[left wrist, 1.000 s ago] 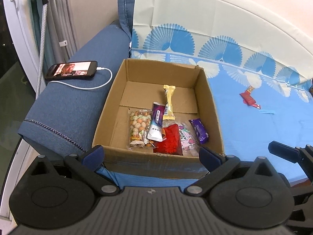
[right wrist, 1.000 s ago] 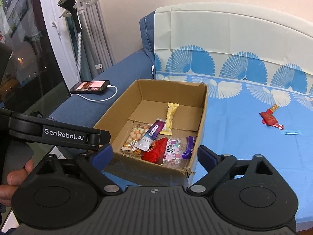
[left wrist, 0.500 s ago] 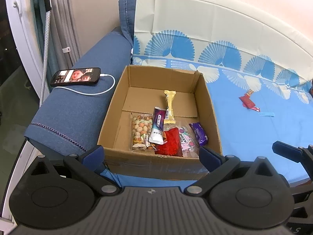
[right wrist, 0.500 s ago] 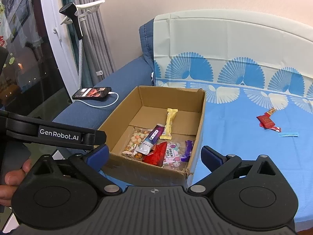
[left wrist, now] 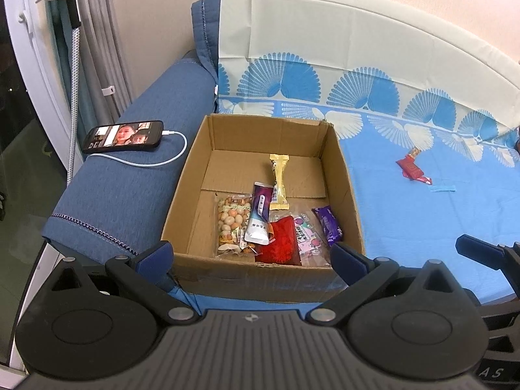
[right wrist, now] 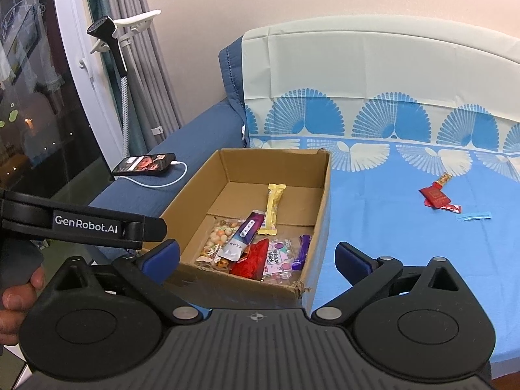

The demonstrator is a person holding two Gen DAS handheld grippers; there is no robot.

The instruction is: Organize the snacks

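Both the left tongs [left wrist: 252,255] and the right tongs [right wrist: 256,256] hang apart, holding nothing, just before the cardboard box [left wrist: 191,195]; the box sits on the blue sheet [left wrist: 406,214] with several snacks inside (a yellow bar [left wrist: 279,178], a nut packet [left wrist: 232,224]); a red wrapper [right wrist: 435,196] lies well apart on the sheet; a phone [left wrist: 123,136] rests on the armrest.

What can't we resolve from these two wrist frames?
- Cardboard box near floor strip: both views, hidden by its front wall.
- Red wrapper on the sheet: print too small, both views.
- Snacks under the red packet: overlapped.
- Right gripper body: only fingers in its own view.
- Phone screen: too small.
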